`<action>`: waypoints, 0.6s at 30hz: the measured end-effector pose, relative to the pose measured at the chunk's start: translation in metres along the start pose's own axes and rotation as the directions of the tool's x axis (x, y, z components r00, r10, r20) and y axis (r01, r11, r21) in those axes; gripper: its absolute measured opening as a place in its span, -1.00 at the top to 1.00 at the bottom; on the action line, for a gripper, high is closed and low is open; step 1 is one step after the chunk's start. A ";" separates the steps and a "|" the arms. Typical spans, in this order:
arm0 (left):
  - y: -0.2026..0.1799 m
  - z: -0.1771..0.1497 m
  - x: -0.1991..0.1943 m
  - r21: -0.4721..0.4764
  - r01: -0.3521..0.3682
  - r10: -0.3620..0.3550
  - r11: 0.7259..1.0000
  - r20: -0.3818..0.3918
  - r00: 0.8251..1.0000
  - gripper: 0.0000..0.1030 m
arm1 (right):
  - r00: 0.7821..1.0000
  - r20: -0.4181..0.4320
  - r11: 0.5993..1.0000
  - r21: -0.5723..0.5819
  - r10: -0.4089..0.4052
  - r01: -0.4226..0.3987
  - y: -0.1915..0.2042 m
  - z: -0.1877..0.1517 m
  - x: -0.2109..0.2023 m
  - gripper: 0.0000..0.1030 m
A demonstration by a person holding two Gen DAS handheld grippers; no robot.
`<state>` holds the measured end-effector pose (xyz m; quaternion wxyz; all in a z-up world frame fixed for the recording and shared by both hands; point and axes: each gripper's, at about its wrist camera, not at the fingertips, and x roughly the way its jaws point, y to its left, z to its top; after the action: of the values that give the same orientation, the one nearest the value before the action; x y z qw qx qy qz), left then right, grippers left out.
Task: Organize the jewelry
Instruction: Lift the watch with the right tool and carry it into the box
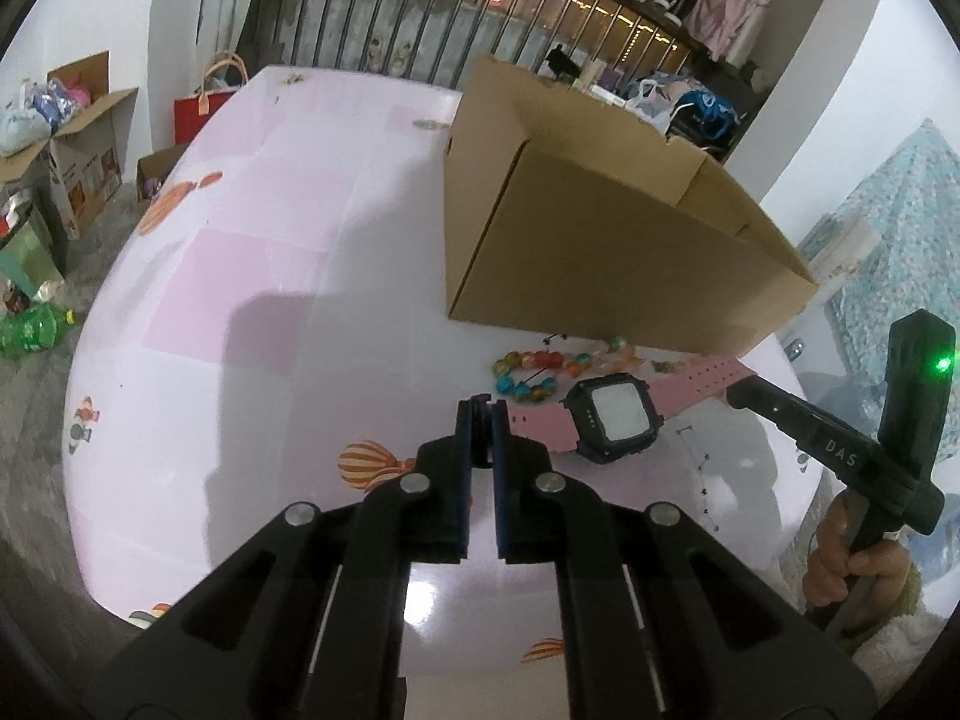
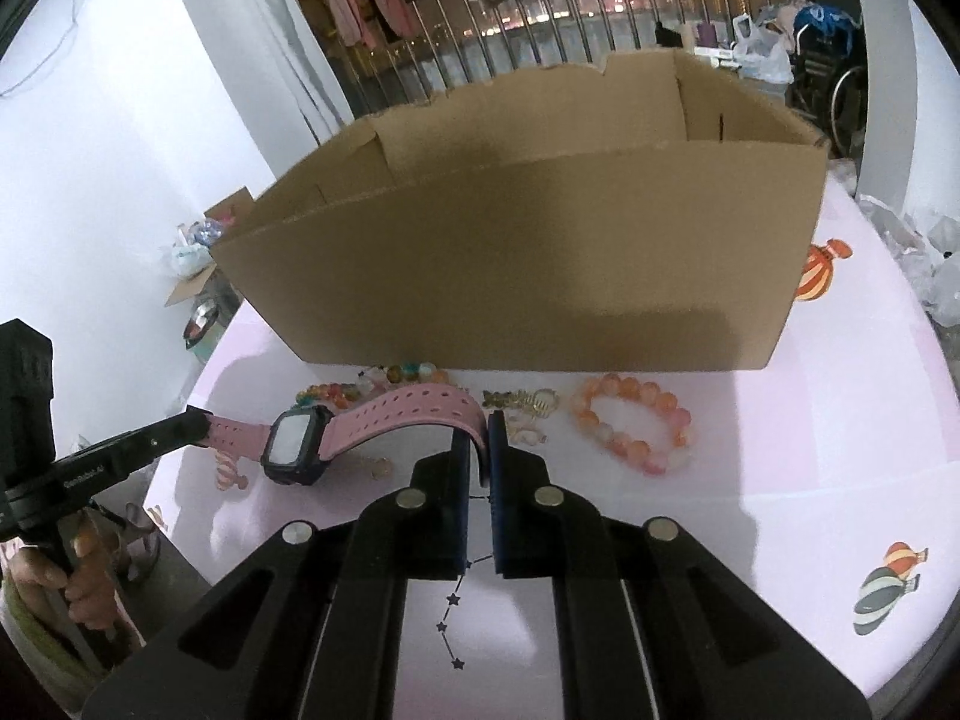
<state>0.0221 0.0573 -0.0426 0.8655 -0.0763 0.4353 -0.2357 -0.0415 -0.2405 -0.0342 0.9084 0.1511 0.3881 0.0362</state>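
Observation:
A watch (image 1: 612, 420) with a black case and a pink strap hangs just above the table, stretched between both grippers. My left gripper (image 1: 480, 420) is shut on the strap's buckle end; from the right wrist view it (image 2: 201, 420) enters from the left. My right gripper (image 2: 480, 438) is shut on the holed end of the strap, with the watch (image 2: 297, 447) to its left. In the left wrist view the right gripper (image 1: 741, 396) pinches the far strap end. An open cardboard box (image 2: 540, 252) stands right behind.
Along the front of the box (image 1: 600, 252) lie a multicoloured bead bracelet (image 1: 528, 375), an orange-pink bead bracelet (image 2: 633, 423) and small gold pieces (image 2: 522, 402). A thin star chain (image 2: 450, 618) lies under my right gripper. The pink tablecloth (image 1: 270, 276) stretches left.

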 end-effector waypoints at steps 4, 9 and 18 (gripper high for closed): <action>-0.011 0.003 -0.017 0.020 0.010 -0.010 1.000 0.037 0.999 0.90 | 0.999 0.039 1.000 -0.015 0.002 -0.001 0.003 0.000 -0.022 0.88; -0.030 0.020 -0.044 0.082 0.024 -0.032 0.996 0.097 0.995 0.90 | 0.994 0.111 0.998 -0.059 -0.006 0.013 0.016 0.020 -0.047 0.88; -0.057 0.103 -0.065 0.181 0.062 -0.095 0.981 0.176 0.980 0.91 | 0.984 0.179 0.992 -0.125 0.002 0.021 0.020 0.100 -0.069 0.88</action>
<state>0.0510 0.0310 0.0865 0.8954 -0.0388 0.3276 -0.2990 -0.0164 -0.2592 0.0851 0.9475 0.0942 0.3025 0.0426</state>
